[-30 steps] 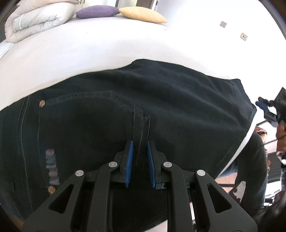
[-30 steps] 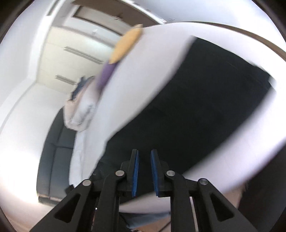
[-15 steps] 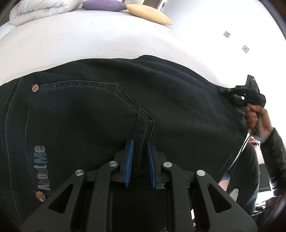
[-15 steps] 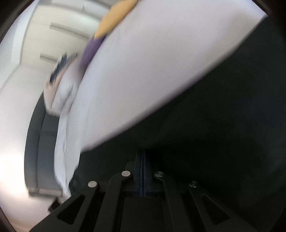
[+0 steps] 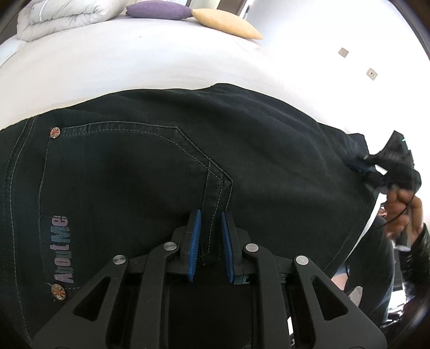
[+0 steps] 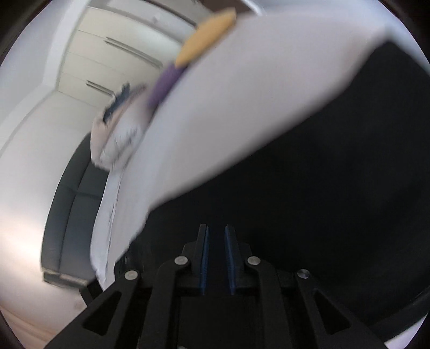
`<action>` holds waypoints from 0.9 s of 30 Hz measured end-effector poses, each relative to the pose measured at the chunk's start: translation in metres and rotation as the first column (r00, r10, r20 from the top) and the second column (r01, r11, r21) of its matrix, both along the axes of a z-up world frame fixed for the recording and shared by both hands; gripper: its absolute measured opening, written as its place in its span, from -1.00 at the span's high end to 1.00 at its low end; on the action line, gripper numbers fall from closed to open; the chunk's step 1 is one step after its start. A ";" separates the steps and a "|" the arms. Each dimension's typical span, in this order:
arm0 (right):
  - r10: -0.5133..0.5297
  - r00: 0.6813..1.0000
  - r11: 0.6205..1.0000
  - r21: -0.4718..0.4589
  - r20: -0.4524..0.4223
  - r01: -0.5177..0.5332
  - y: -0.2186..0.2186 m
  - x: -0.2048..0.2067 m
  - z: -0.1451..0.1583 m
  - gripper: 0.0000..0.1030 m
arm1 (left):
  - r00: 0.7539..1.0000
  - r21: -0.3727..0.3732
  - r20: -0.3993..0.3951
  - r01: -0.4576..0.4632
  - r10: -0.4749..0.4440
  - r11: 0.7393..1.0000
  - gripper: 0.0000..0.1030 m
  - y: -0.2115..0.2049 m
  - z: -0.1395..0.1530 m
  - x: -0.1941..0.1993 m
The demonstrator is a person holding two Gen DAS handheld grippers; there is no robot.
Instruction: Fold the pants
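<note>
On the white bed (image 5: 150, 64), dark pants (image 5: 134, 171) lie spread w/ left gripper (image 5: 211, 243) nipping the seam strip as anchor, right gripper (image 6: 216, 257) jaws just reopening a crack at the hem, hold unclear.

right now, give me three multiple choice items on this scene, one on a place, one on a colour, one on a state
1. Where do the black jeans lie?
A. on the white bed
B. on a chair
C. on the floor

2. What colour is the cushion touching the purple cushion?
A. red
B. yellow
C. green

3. What sits between the left tool pads?
A. nothing
B. a sock
C. a stitched jeans seam

Answers:
1 A, white bedding shows all around the jeans.
2 B, the yellow cushion lies against the purple one.
3 C, the seam runs between the blue pads.
</note>
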State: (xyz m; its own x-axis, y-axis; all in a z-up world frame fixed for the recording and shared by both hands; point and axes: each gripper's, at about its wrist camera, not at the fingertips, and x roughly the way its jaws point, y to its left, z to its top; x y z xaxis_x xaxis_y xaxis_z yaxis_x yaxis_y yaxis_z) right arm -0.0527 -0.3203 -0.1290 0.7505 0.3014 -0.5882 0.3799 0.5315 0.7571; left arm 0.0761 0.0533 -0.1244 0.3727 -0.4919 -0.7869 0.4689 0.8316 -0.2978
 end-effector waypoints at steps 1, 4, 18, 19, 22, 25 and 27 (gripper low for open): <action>-0.034 0.999 0.999 0.025 0.002 0.034 -0.009 -0.006 -0.009 1.00 | 1.000 0.002 0.001 0.000 0.000 1.000 0.69 -0.002 0.001 0.000; -0.174 0.984 0.984 -0.032 0.026 0.175 -0.052 -0.039 -0.004 1.00 | 1.000 -0.004 0.002 -0.003 0.003 1.000 0.69 -0.003 0.000 -0.001; -0.433 0.882 0.901 0.071 0.187 0.428 -0.060 -0.153 0.051 0.50 | 0.999 -0.015 0.022 -0.028 0.029 0.999 0.70 0.000 0.000 -0.008; -0.355 0.916 0.934 0.105 0.189 0.340 -0.043 -0.127 0.048 0.50 | 0.999 -0.011 0.024 -0.032 0.032 0.999 0.70 0.000 0.001 -0.010; -0.052 0.986 0.992 0.123 0.160 0.032 0.035 -0.046 0.037 0.50 | 0.999 0.004 0.034 -0.041 0.041 0.999 0.69 -0.002 0.004 -0.014; 0.229 0.970 0.971 0.052 0.079 -0.234 0.107 0.014 0.026 0.50 | 0.998 0.026 0.031 -0.052 0.051 0.998 0.69 -0.006 0.011 -0.015; 0.257 0.966 0.965 0.040 0.013 -0.258 0.133 0.020 0.018 0.50 | 0.998 0.039 0.064 -0.021 0.019 0.999 0.69 -0.014 0.026 -0.017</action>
State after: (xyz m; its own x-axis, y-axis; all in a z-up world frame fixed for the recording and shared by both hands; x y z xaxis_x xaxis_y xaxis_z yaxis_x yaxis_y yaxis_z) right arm -0.0325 -0.1876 -0.1115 0.6489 0.5087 -0.5658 0.2285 0.5790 0.7826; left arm 0.0593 0.0390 -0.0981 0.4324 -0.4530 -0.7797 0.4692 0.8514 -0.2345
